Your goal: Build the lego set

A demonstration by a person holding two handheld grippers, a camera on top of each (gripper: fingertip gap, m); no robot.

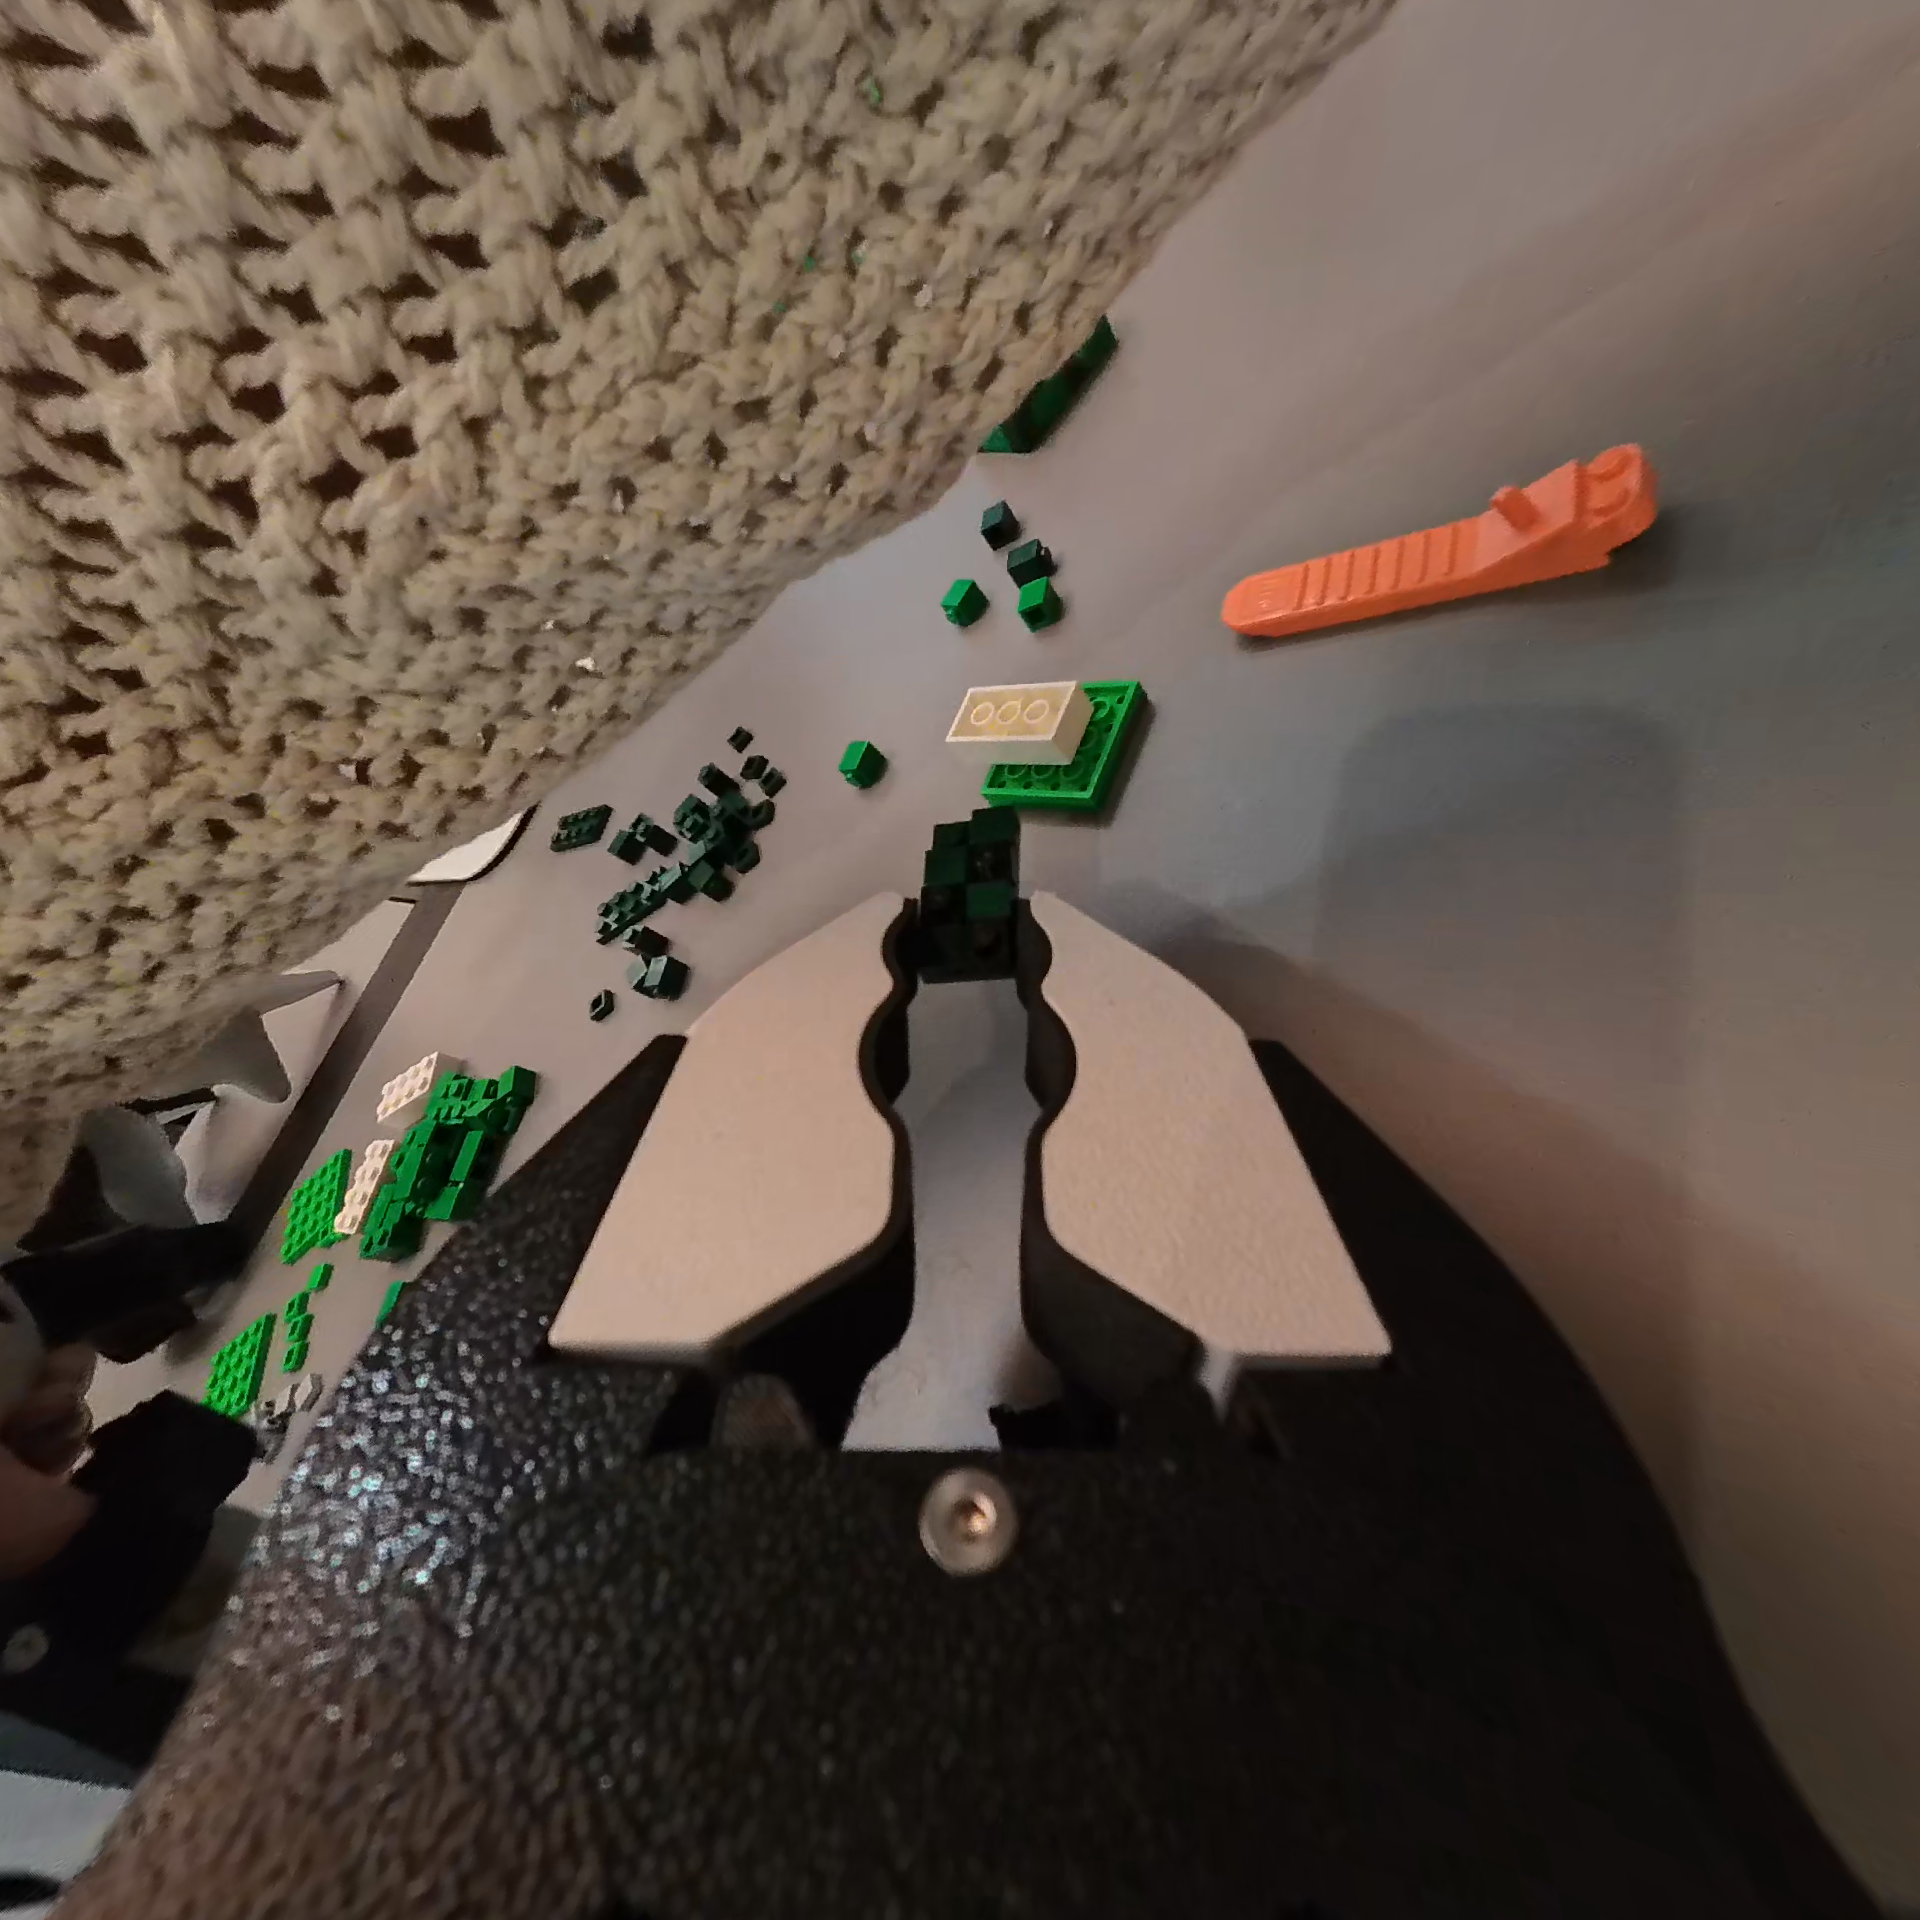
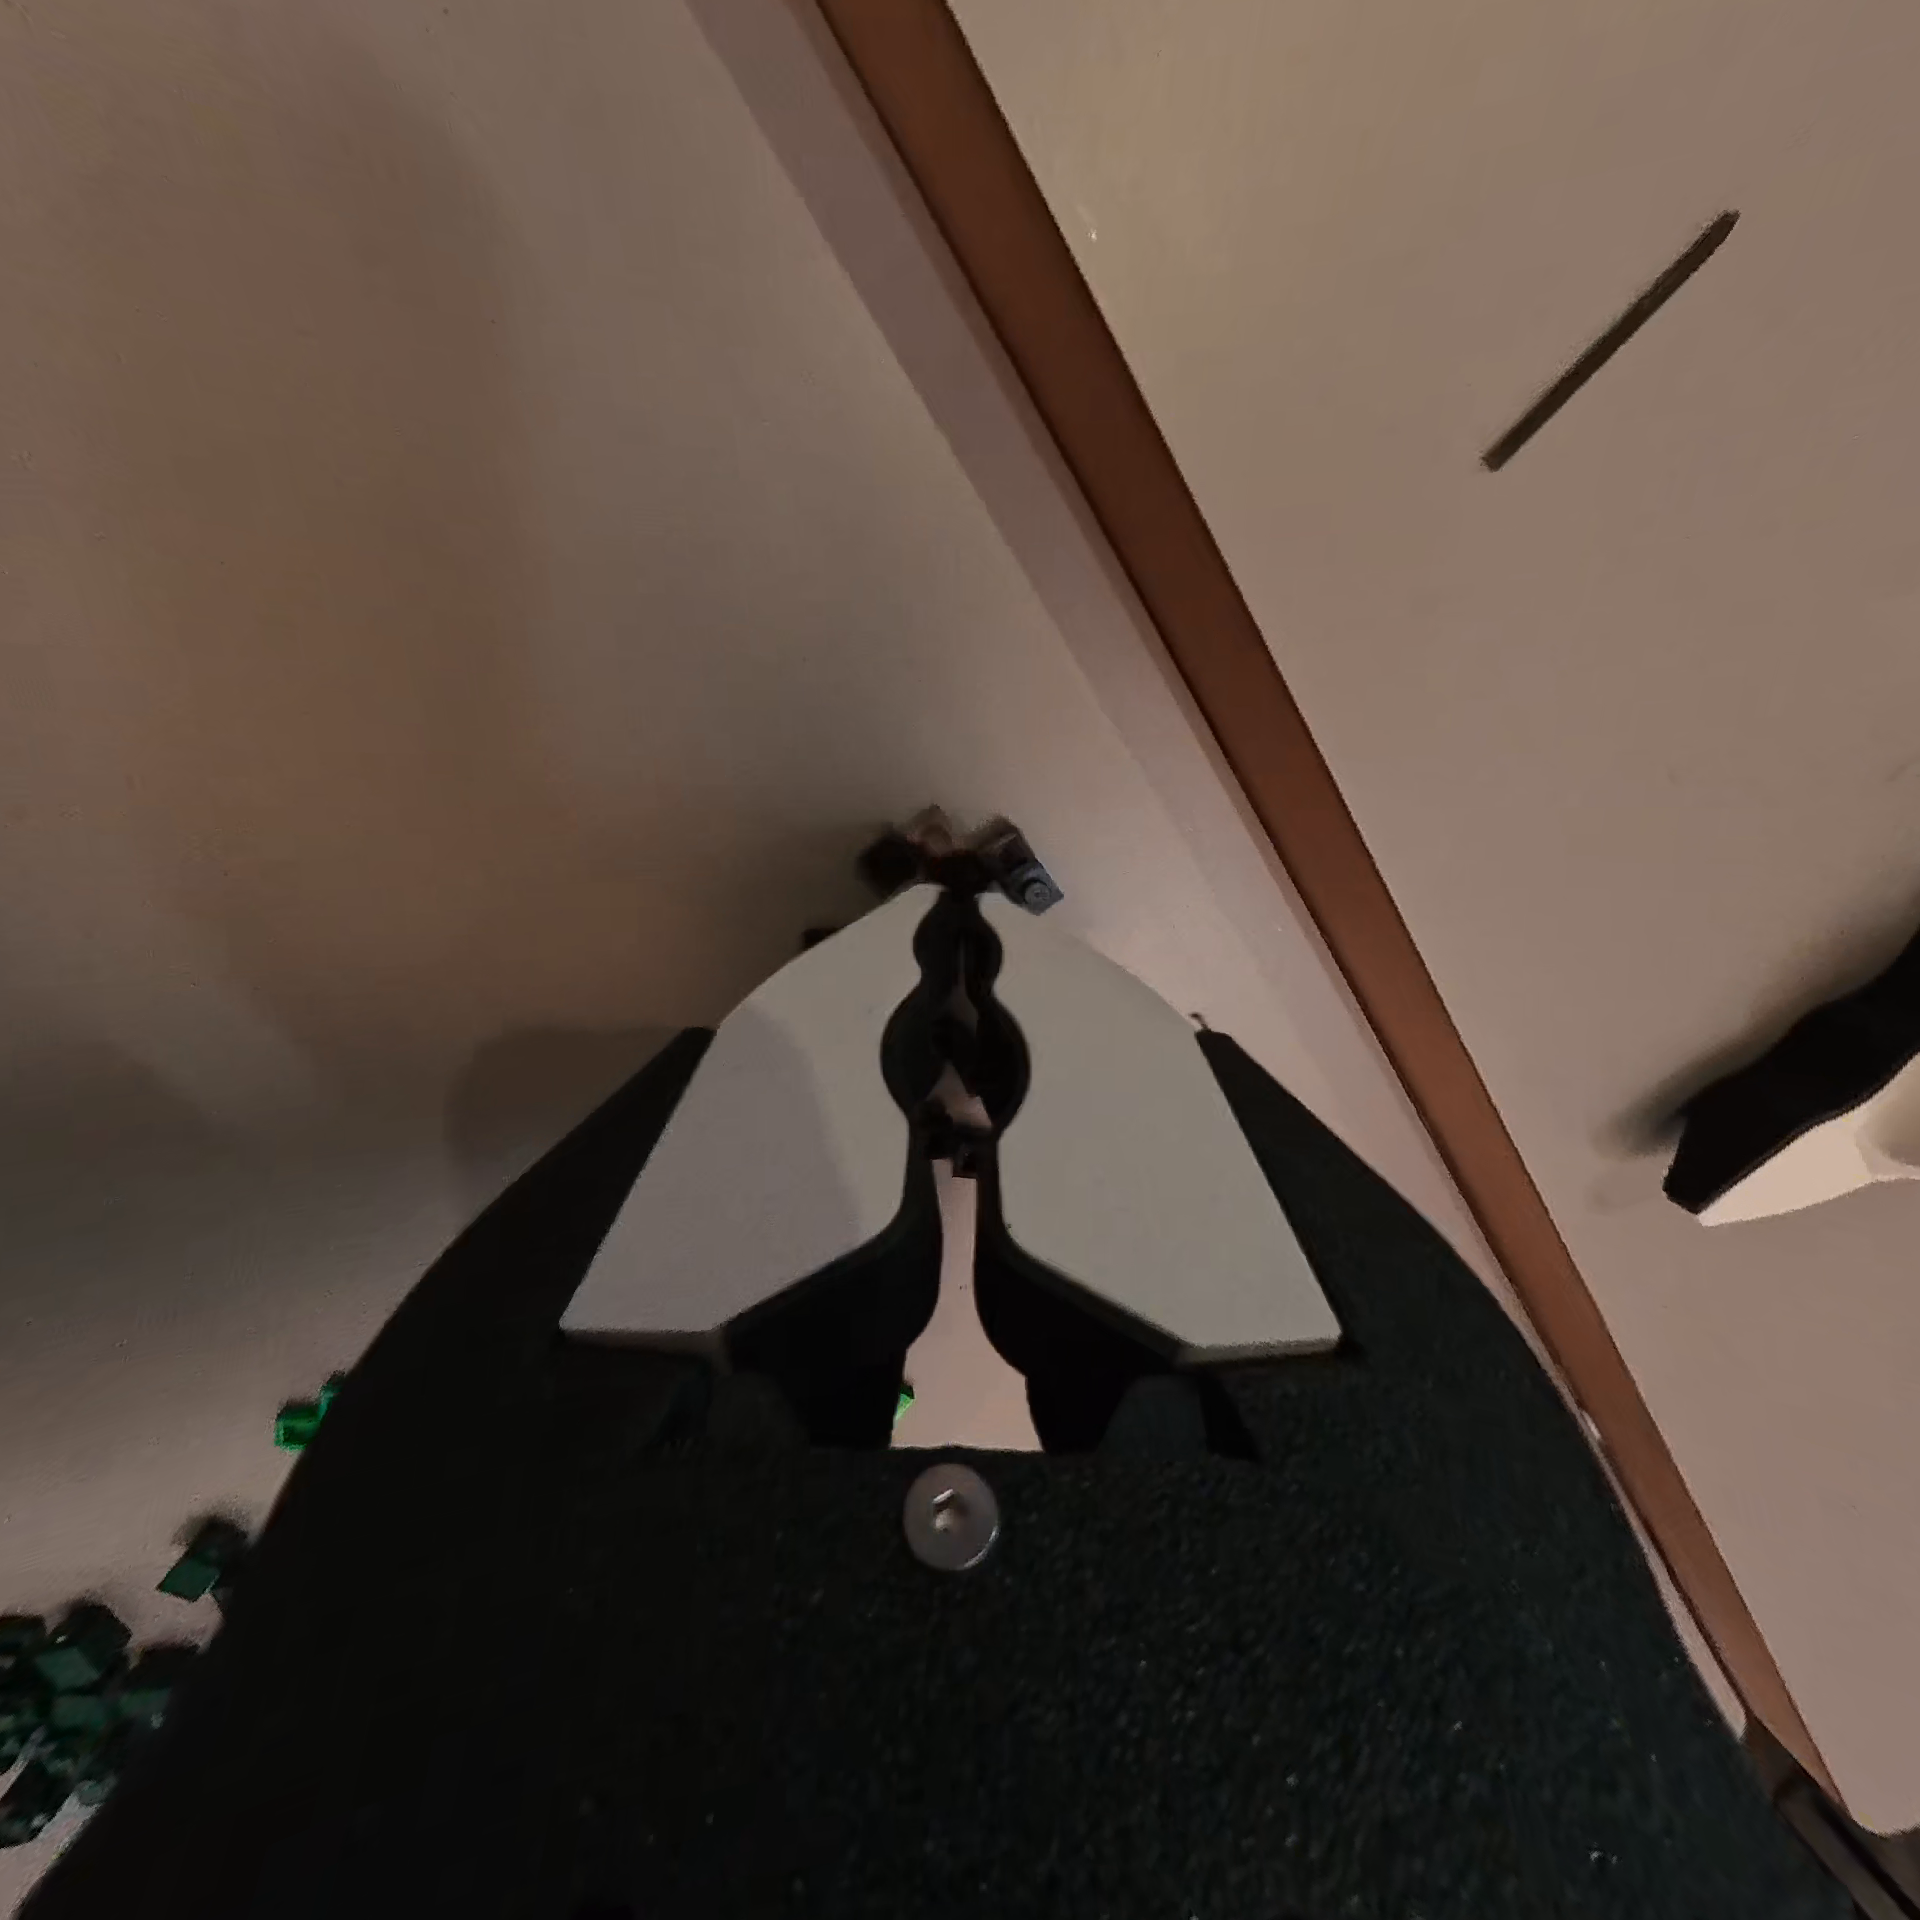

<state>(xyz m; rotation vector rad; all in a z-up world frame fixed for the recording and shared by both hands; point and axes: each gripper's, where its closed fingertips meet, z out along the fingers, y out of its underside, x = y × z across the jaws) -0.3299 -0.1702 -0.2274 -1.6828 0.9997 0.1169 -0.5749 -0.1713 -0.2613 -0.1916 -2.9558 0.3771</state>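
Observation:
My left gripper (image 1: 966,935) is shut on a small dark green brick assembly (image 1: 968,894) and holds it above the grey table. Beyond it lies a bright green plate (image 1: 1091,769) with a white brick (image 1: 1023,715) on it. Loose dark green bricks (image 1: 681,842) lie to the left, and small green cubes (image 1: 1013,577) farther off. My right gripper (image 2: 951,899) is shut. Small dark pieces (image 2: 961,847) sit right at its fingertips, with a grey stud piece (image 2: 1032,891) beside them; whether it grips them is unclear.
An orange brick separator (image 1: 1444,551) lies at the right. A knitted beige sleeve (image 1: 416,416) fills the upper left. A pile of bright green and white bricks (image 1: 416,1164) sits at the lower left. The table's brown edge (image 2: 1195,582) runs diagonally, with a white cabinet (image 2: 1558,727) beyond. Tip to tip, the grippers are about 25 cm apart. The bright green plate (image 1: 1091,769) is about 5 cm from my left fingertips.

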